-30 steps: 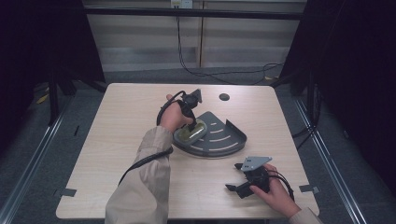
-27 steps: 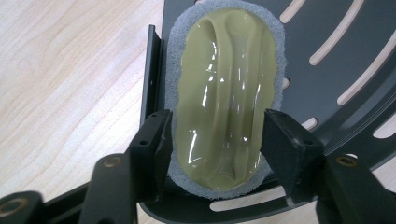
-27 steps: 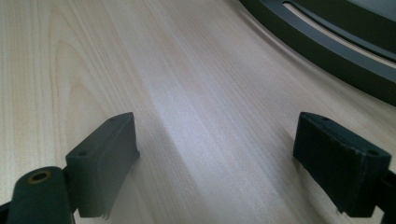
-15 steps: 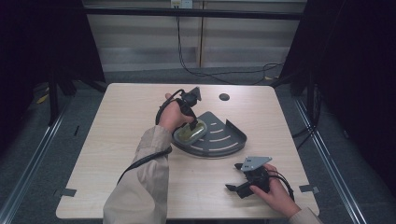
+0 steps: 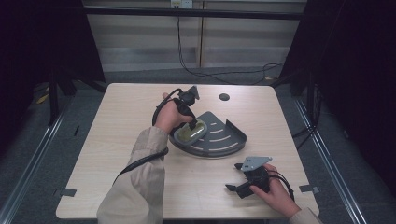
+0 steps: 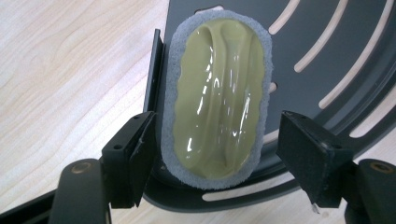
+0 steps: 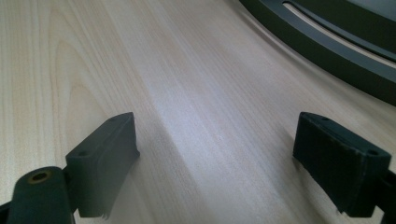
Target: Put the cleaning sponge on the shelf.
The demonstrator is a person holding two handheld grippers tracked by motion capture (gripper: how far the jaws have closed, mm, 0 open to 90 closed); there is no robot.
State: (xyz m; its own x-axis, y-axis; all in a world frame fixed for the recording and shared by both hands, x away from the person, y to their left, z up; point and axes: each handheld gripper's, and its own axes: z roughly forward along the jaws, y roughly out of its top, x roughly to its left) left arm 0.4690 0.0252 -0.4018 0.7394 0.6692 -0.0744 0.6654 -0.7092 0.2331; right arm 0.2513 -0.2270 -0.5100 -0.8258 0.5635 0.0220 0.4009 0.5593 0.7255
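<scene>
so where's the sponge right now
The sponge lies in the grey corner rack, at its left end in the high view, between the left gripper's open jaws.

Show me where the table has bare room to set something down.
Bare table stretches left of the left gripper; more between the slotted corner tray and the right gripper. It is crowded at the tray, where the sponge lies between the opening jaws.

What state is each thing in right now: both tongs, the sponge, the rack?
Left tongs: open, jaws just widened, straddling the sponge.
Sponge: released, lying flat in the rack.
Rack: flat on table.
Right tongs: open, empty, resting low over table.
</scene>
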